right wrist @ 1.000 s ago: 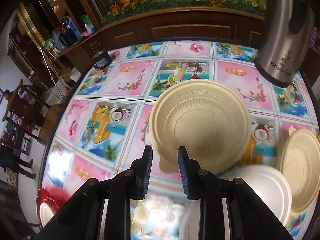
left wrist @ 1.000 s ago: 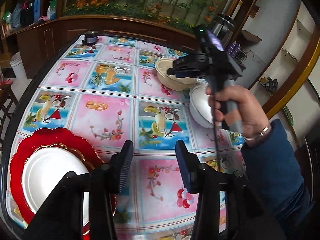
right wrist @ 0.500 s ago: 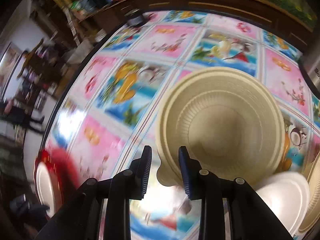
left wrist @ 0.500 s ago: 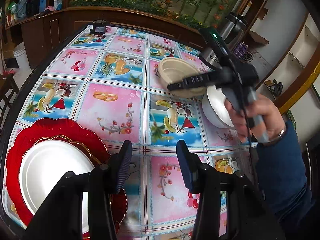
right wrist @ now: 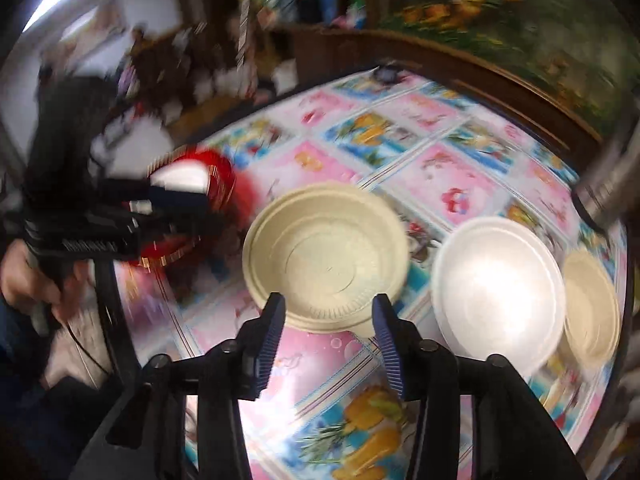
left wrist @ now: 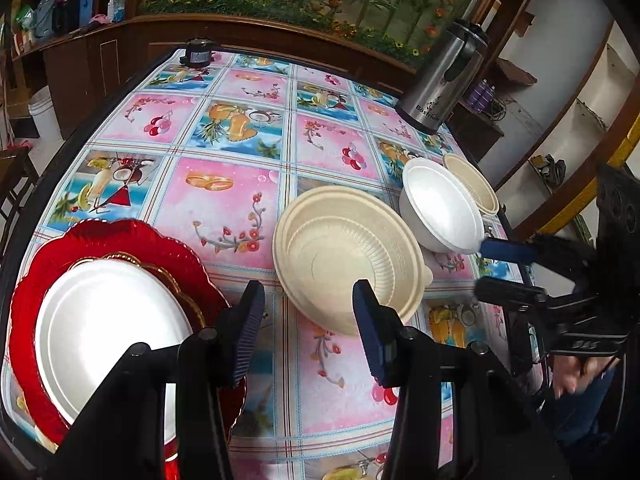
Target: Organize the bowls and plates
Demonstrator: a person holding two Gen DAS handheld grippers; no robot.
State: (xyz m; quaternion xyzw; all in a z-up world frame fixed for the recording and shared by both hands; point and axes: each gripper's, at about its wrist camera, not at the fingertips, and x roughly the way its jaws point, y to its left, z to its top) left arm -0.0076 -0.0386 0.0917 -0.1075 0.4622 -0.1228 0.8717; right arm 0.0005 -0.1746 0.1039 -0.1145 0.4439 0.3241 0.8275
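Right view blurred; the red plate [left wrist: 120,240] is partly hidden. The cream bowl [left wrist: 348,256], mouth up, sits just beside it. The right gripper [right wrist: 328,344] is opening, empty; the left gripper [left wrist: 308,328] stands apart, empty.

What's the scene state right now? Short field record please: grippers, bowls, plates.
left gripper: open, empty
right gripper: jaws opening, nothing between them
large beige bowl: upright on the tablecloth, mid-table
white bowl: beside the large beige bowl
small beige bowl: behind the white bowl
white plate: stacked on the red plate
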